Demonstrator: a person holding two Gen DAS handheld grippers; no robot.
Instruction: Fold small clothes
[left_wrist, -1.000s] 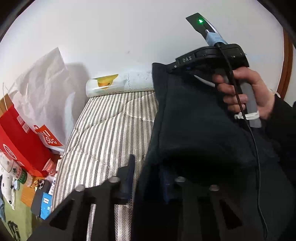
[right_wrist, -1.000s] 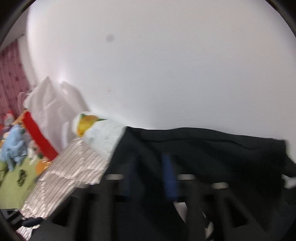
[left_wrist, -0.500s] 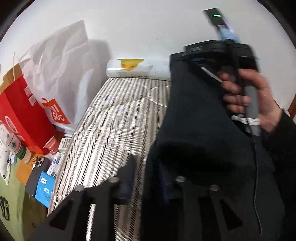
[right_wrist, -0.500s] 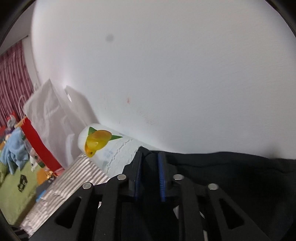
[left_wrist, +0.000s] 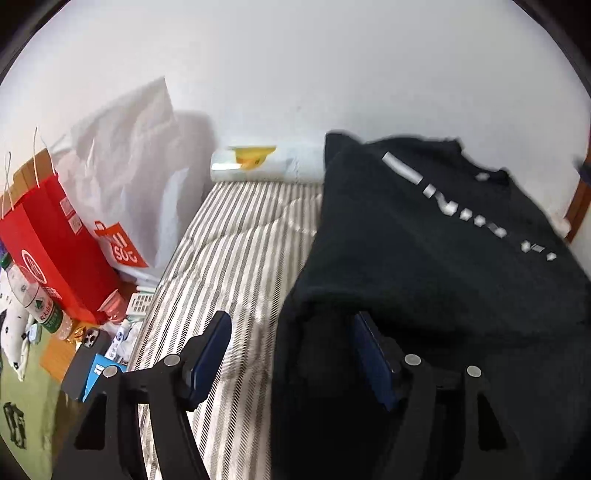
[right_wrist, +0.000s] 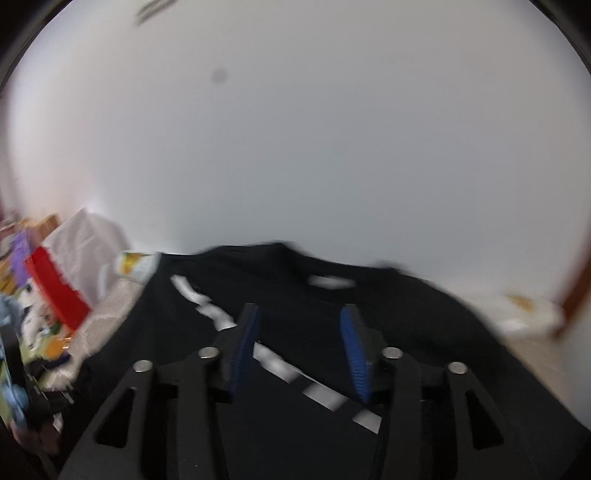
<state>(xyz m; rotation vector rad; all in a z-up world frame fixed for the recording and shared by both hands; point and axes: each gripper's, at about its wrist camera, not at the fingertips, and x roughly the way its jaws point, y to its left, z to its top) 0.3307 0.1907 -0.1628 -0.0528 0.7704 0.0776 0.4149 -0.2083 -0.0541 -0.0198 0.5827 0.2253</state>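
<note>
A black garment (left_wrist: 443, 258) with white lettering lies spread on the striped mattress (left_wrist: 240, 240), its top edge against the wall. My left gripper (left_wrist: 291, 350) hovers at the garment's near left edge and its jaws are opening. A fold of the cloth stands between them beside the right pad (left_wrist: 373, 365), while the left pad is clear of it. In the blurred right wrist view, my right gripper (right_wrist: 299, 343) hangs over the garment (right_wrist: 424, 325). Its jaws are also opening, with only the cloth lying below them.
Against the wall at the head of the mattress lies a white roll with a yellow print (left_wrist: 266, 162). A white plastic bag (left_wrist: 129, 147), a red paper bag (left_wrist: 51, 251), a bottle (left_wrist: 33, 295) and small boxes crowd the floor at left. A wooden frame (left_wrist: 578, 195) stands at far right.
Both grippers have let go of the garment, which dropped flat with its lettering up. The right gripper and the hand holding it left the left wrist view and drew back over the cloth.
</note>
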